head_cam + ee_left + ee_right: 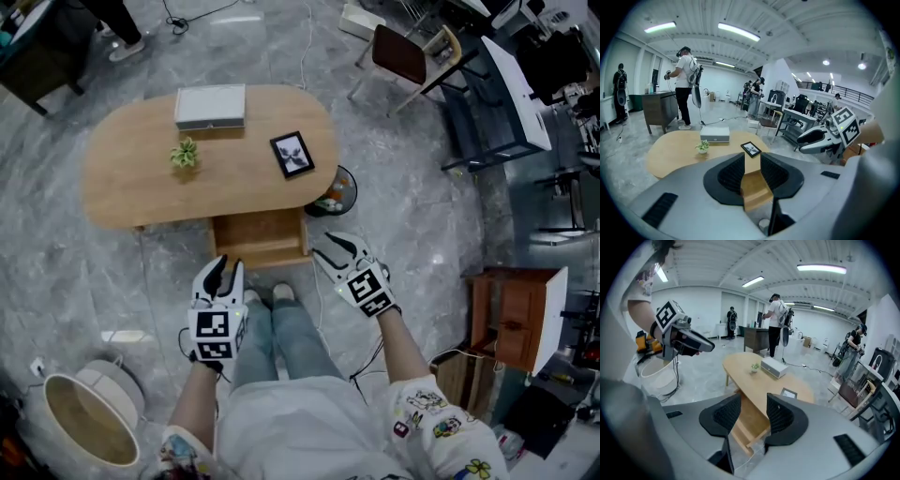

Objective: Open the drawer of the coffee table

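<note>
Head view: drawer (pixel 260 239) open at table's (pixel 131 178) near edge; left gripper (pixel 225 267) jaws narrow, right gripper (pixel 336 251) jaws wider, both empty.

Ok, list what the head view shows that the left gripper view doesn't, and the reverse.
Only the head view shows the person's legs and a white basket on the floor. Only the left gripper view shows ceiling lights and a standing person behind the table. Both show the coffee table with its drawer pulled open, the grey box, plant, picture frame and right claw.
</note>
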`<state>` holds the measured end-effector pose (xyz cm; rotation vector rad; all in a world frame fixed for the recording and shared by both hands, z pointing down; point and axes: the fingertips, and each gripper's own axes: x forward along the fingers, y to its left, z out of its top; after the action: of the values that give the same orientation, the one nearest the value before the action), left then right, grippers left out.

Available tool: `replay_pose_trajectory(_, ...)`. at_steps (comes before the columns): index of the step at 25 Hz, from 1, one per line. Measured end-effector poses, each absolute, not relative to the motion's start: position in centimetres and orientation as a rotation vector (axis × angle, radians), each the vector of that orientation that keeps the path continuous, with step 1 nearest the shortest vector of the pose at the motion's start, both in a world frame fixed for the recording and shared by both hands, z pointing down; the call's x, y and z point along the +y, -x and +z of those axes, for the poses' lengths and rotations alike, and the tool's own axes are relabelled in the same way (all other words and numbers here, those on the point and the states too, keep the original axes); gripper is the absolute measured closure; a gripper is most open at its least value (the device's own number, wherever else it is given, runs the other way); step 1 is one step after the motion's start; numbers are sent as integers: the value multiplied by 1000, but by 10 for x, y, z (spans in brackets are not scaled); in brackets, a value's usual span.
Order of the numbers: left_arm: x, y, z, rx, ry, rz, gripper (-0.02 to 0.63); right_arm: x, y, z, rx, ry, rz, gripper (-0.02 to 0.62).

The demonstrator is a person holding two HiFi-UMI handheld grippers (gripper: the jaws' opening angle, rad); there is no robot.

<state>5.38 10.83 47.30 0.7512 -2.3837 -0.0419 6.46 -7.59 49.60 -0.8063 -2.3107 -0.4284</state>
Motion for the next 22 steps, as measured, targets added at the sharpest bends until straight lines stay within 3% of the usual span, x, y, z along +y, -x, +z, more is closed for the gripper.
replay_pose_trajectory(10,110,-66,391,-2520,-720,-74,514,-56,-68,382,-2521,800,-188,437)
replay_pose_trajectory(22,72,-85,316,-2616,-755,-1,528,-83,-91,305,-2693,814,17,461)
